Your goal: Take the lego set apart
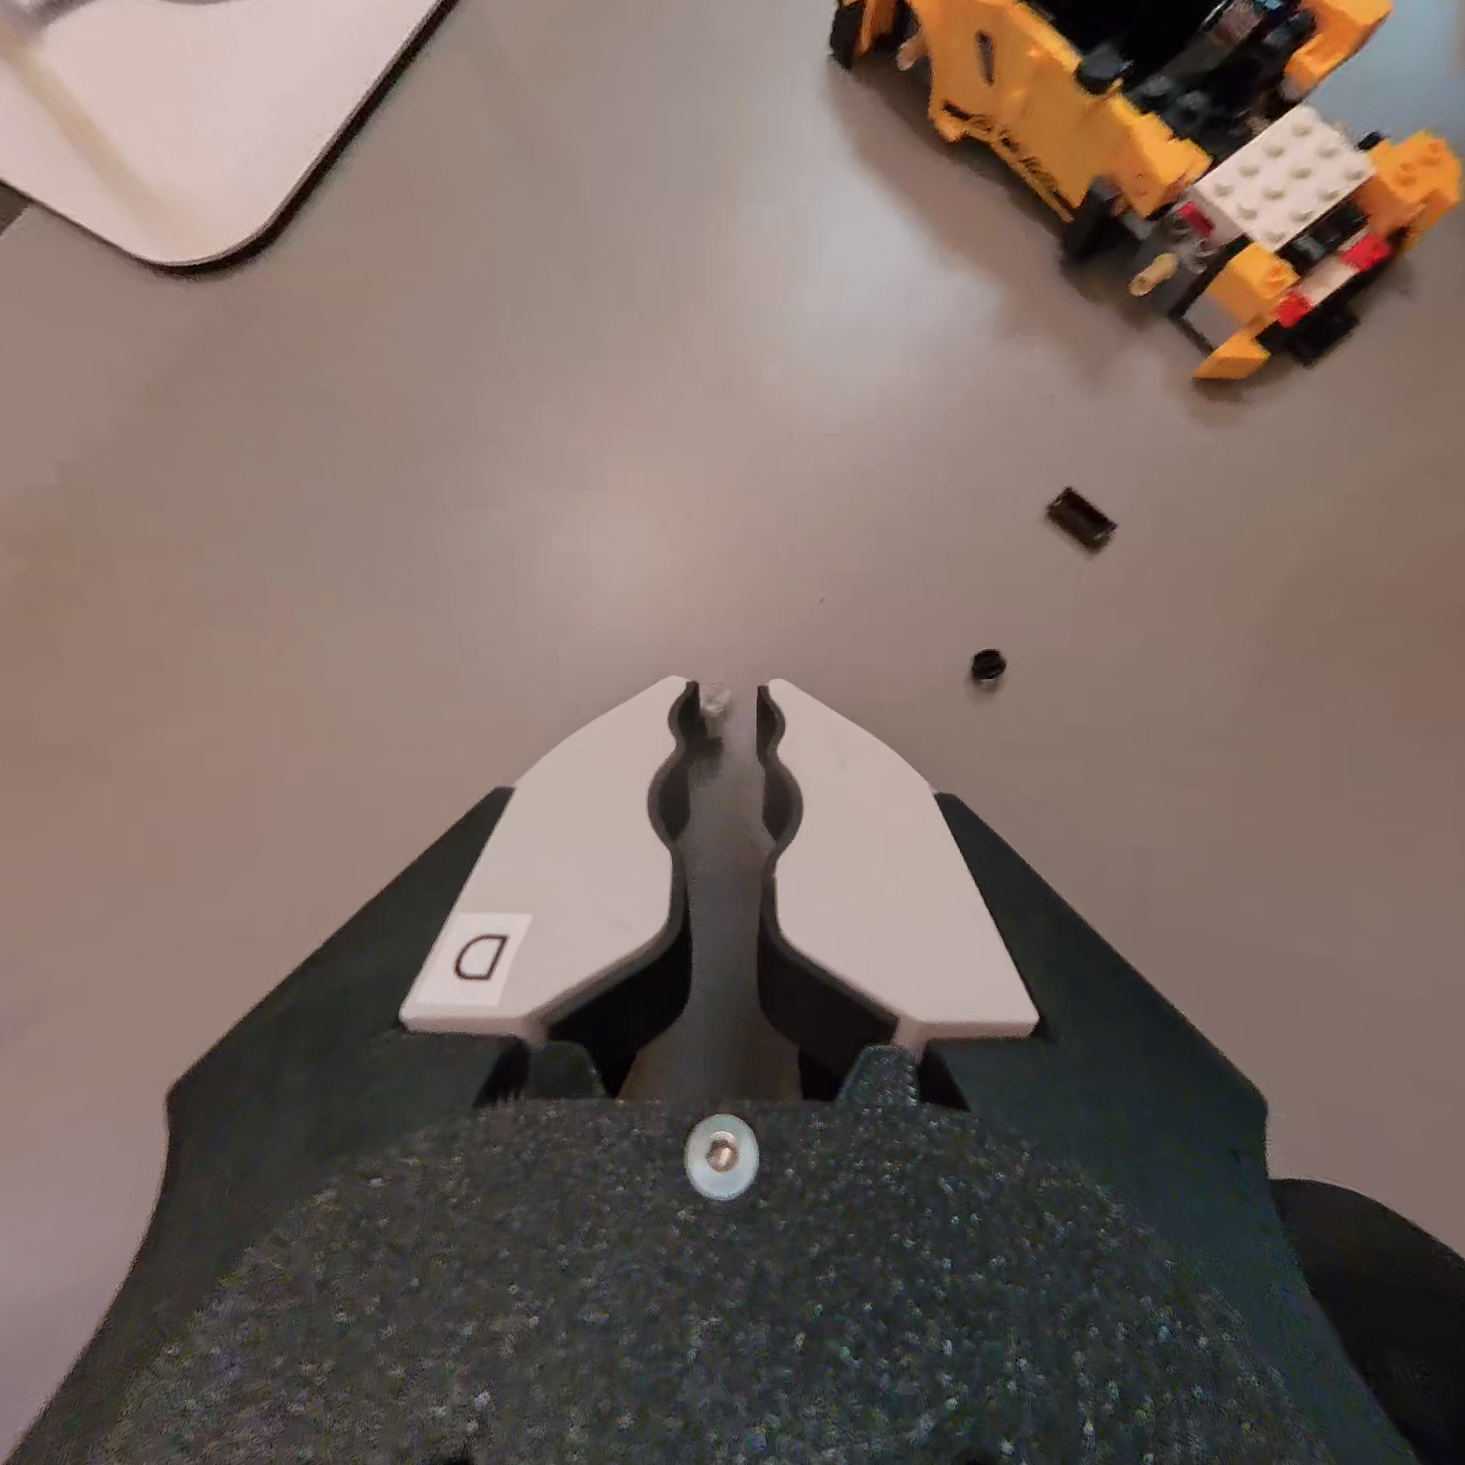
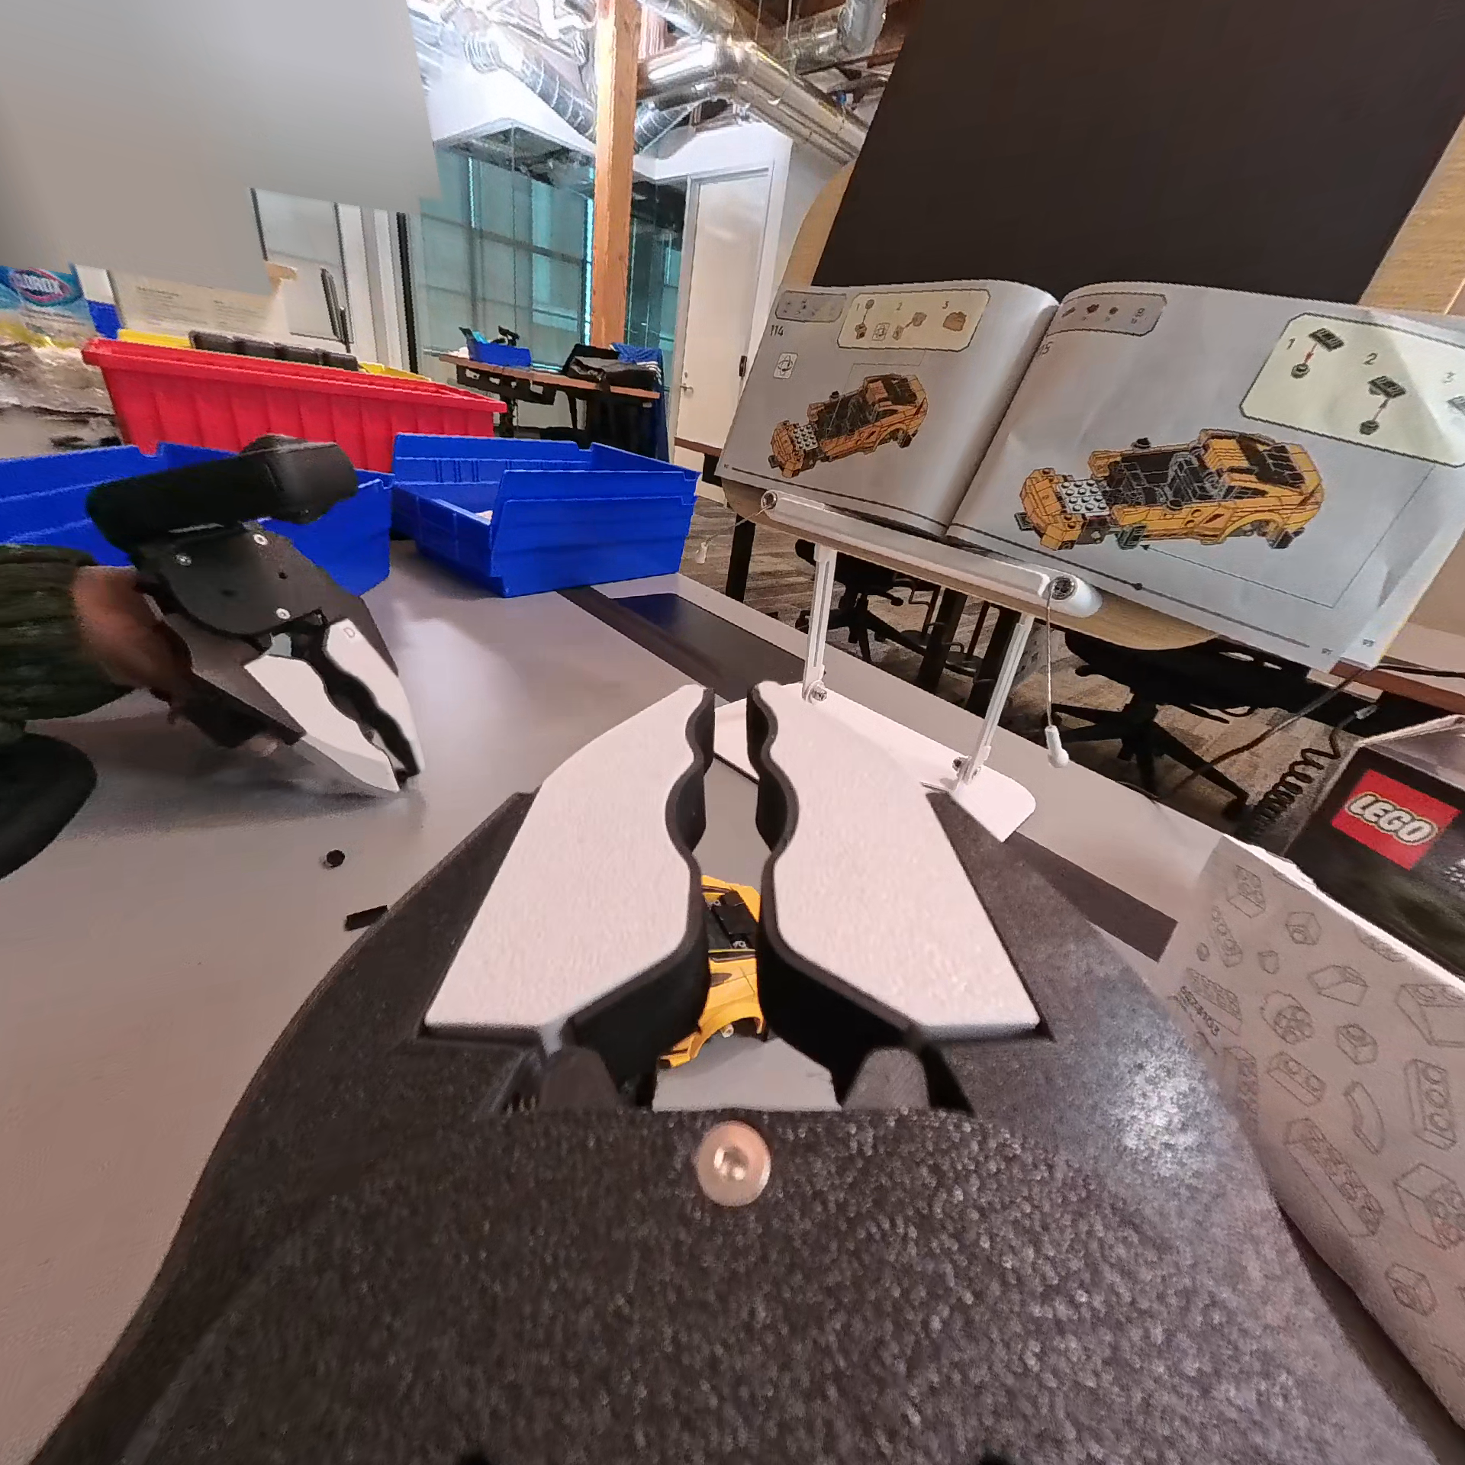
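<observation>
The yellow lego car [image 1: 1110, 135] stands on the grey table at the top right of the left wrist view, its white studded rear facing me. My left gripper [image 1: 725, 698] is low over the table with its jaws a narrow gap apart. A tiny pale piece [image 1: 716, 704] sits by the left fingertip, with bare table between it and the other fingertip. In the right wrist view my right gripper [image 2: 731, 698] has its jaws narrowly apart. Part of the car [image 2: 725, 975] shows through the gap near the finger bases. Whether the jaws grip it is hidden.
Loose on the table are a black flat piece [image 1: 1080, 519] and a black round piece [image 1: 988, 664]. A white stand [image 2: 983, 781] holds an open instruction booklet [image 2: 1189, 444]. Blue bins [image 2: 539, 515] and a red bin [image 2: 277, 404] stand behind. A printed bag [image 2: 1348, 1070] and a box [image 2: 1395, 824] lie at the right. My hands' fingertips stand some 30 cm from each other. My left gripper is the nearer one to the black round piece [image 1: 988, 664]: about 5 cm, against 25 cm.
</observation>
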`<state>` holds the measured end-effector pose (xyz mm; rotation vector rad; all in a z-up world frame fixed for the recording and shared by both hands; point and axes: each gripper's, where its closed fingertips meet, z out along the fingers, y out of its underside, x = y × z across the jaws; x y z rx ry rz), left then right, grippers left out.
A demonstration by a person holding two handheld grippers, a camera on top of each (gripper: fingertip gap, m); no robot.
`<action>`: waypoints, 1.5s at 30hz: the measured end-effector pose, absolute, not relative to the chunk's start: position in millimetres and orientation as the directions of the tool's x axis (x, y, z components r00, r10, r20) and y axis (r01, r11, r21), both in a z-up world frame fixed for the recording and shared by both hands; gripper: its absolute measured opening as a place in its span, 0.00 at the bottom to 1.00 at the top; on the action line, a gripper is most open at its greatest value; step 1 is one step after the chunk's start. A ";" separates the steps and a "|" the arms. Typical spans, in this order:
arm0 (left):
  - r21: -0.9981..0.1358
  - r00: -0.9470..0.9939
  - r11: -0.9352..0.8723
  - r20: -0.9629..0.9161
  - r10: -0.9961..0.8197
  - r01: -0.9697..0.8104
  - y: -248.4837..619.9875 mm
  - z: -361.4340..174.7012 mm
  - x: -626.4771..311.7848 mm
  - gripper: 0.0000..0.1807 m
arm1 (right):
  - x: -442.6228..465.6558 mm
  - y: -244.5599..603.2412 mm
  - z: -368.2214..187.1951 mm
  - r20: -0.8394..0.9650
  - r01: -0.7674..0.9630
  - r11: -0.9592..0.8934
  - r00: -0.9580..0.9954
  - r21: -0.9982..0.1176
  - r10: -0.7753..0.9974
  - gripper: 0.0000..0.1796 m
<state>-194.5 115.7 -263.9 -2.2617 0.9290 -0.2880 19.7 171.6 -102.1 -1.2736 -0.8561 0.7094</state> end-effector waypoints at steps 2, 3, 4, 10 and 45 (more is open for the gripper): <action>-0.650 0.727 -0.524 -0.065 -0.684 -0.551 117.0 -265.1 -197.3 0.09 | 19.6 171.3 -102.3 0.149 0.011 0.167 0.515 -0.986 0.844 0.04; -0.648 0.726 -0.521 -0.072 -0.684 -0.556 117.1 -265.0 -197.8 0.10 | 19.7 171.3 -102.3 0.149 0.011 0.167 0.514 -0.986 0.845 0.04; -0.644 0.727 -0.519 -0.085 -0.681 -0.561 117.8 -264.8 -199.2 0.11 | 19.7 171.3 -102.2 0.149 0.011 0.167 0.514 -0.986 0.845 0.04; -0.718 0.685 -0.440 -0.070 -0.725 -0.539 113.5 -244.4 -184.7 0.12 | 19.8 171.7 -103.0 0.147 0.013 0.163 0.514 -0.986 0.845 0.04; -0.689 0.700 -0.467 -0.082 -0.710 -0.554 108.5 -246.6 -196.8 0.10 | 94.1 230.9 -99.6 0.034 -0.011 0.074 0.812 -0.997 0.583 0.03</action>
